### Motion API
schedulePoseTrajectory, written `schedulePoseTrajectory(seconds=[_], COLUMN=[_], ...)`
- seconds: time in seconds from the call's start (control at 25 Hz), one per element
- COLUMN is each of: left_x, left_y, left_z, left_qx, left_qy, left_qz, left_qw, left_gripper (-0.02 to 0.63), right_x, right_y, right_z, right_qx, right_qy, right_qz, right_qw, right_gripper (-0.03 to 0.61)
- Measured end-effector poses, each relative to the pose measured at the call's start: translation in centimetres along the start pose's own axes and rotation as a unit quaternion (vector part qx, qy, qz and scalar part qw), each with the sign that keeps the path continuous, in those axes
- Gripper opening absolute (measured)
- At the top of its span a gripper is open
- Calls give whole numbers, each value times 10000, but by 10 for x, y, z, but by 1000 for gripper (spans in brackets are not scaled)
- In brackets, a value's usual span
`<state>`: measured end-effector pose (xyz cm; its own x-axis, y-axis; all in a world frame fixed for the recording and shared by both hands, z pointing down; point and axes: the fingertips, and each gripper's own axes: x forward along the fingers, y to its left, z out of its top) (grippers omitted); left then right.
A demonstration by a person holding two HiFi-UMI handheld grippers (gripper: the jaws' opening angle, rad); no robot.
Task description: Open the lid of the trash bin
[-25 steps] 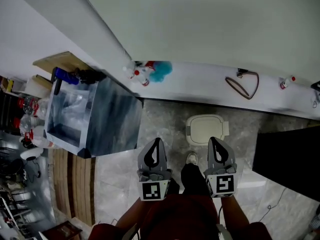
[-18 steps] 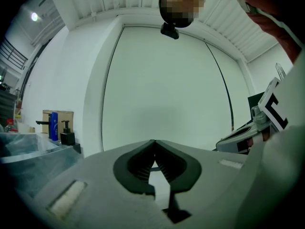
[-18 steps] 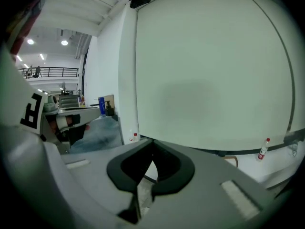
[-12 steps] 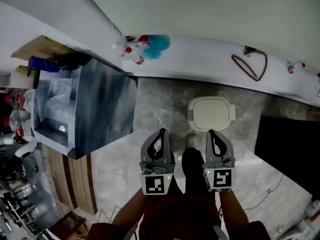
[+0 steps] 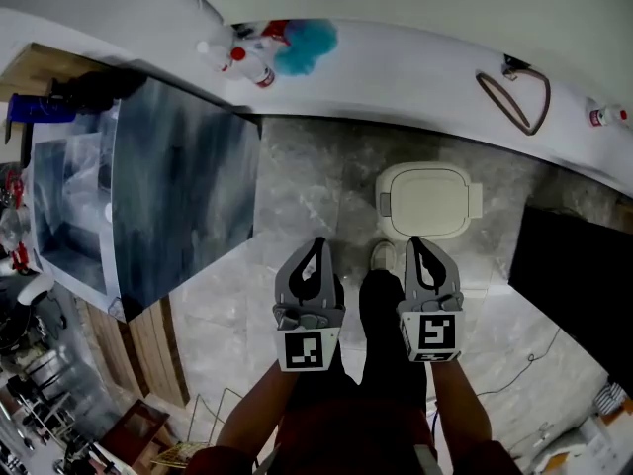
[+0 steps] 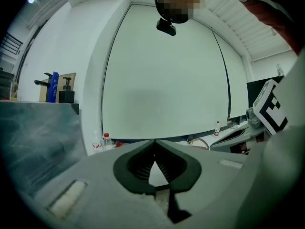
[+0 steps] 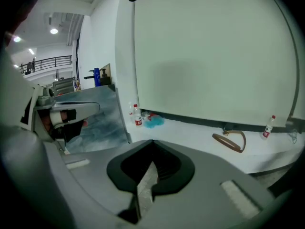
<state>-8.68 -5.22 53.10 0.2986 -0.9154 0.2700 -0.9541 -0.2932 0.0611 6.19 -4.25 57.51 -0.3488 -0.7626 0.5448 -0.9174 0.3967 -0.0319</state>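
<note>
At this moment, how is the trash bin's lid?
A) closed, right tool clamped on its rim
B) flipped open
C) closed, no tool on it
C: the head view shows the trash bin's lid flat and shut, with the left tool and right tool both shut on nothing, apart from it.

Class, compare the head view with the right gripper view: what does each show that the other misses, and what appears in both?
Only the head view shows the trash bin, lid closed, on the floor ahead of the person's shoe. Only the right gripper view shows the ceiling lights and a railing. Both show the red-capped bottles, the blue fluffy object and the brown looped cord.
</note>
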Motion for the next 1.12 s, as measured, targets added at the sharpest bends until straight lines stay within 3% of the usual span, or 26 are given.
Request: schedulePoseTrajectory(seconds=[0.28, 0.88, 1.12], left_x=[12, 35, 42], left_y=[11, 23, 29], left_z=[-62, -205, -229], left_qx=[-129, -316, -273], left_qy=[305, 891, 1043], left_qz=[-60, -77, -47], left_qw=[9994, 9955, 9942], left_gripper=[-2, -2, -2], right_x=[43, 118, 130], right_y=[1, -4, 0], right_z=[-56, -185, -204], right_qx=[-39, 370, 427], right_qy=[342, 1030, 1205], right_qz=[-103, -380, -325], right_qw=[9994, 9933, 9913], right_gripper=[0, 0, 0])
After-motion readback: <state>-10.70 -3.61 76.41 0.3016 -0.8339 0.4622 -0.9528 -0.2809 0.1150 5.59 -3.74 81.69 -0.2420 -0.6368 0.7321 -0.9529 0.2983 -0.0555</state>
